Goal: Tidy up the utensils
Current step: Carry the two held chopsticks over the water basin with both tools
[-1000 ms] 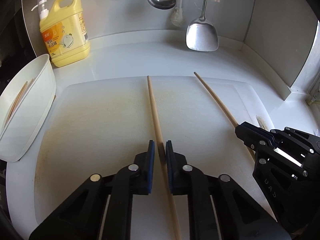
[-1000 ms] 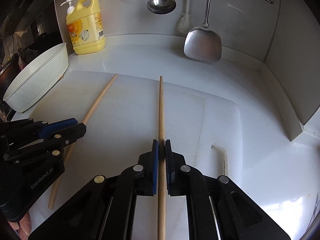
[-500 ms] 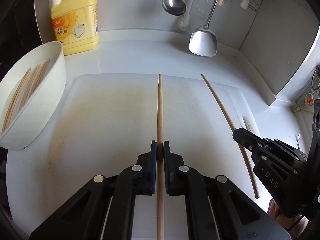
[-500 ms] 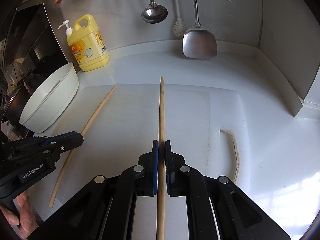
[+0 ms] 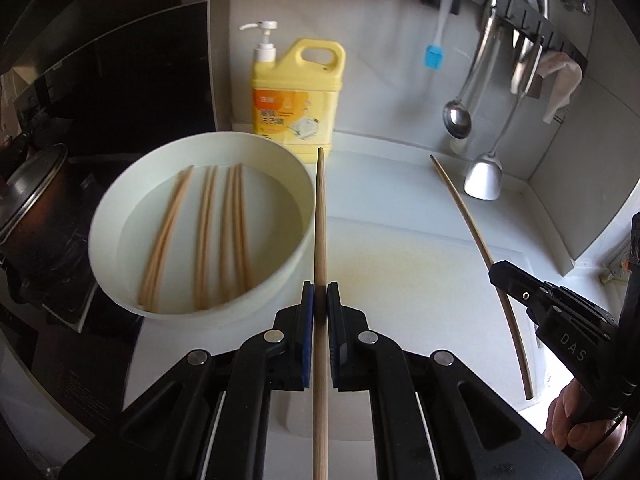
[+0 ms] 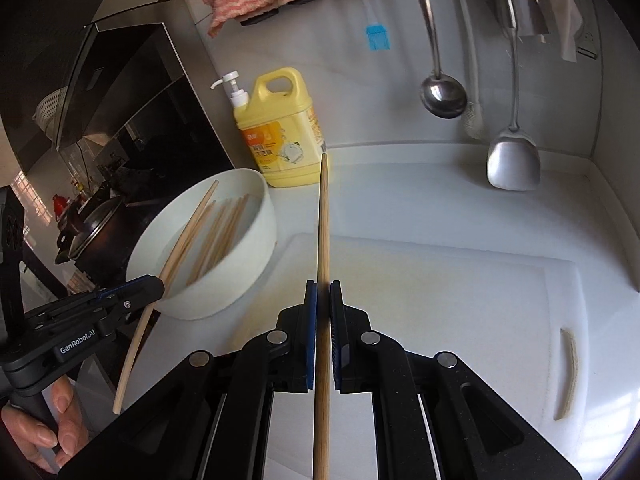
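My left gripper (image 5: pixel 319 294) is shut on a long wooden chopstick (image 5: pixel 320 216), held in the air just right of a white bowl (image 5: pixel 280 280) that holds several chopsticks (image 5: pixel 204 232). My right gripper (image 6: pixel 323 292) is shut on a second chopstick (image 6: pixel 323 220), held above the white cutting board (image 6: pixel 440 280). In the right wrist view the left gripper (image 6: pixel 158 285) and its chopstick (image 6: pixel 188 232) hang over the bowl (image 6: pixel 248 272). In the left wrist view the right gripper (image 5: pixel 496 272) holds its chopstick (image 5: pixel 472 232) at the right.
A yellow detergent jug (image 5: pixel 296 96) stands at the back wall behind the bowl. A ladle (image 6: pixel 442 96), a steel spatula (image 6: pixel 512 160) and a blue brush (image 6: pixel 378 36) hang on the wall rail. A dark pot (image 5: pixel 32 200) sits on the stove at left.
Both grippers have lifted their chopsticks off the cutting board and swung left toward the bowl. The left chopstick has gone from over the board to beside the bowl's rim.
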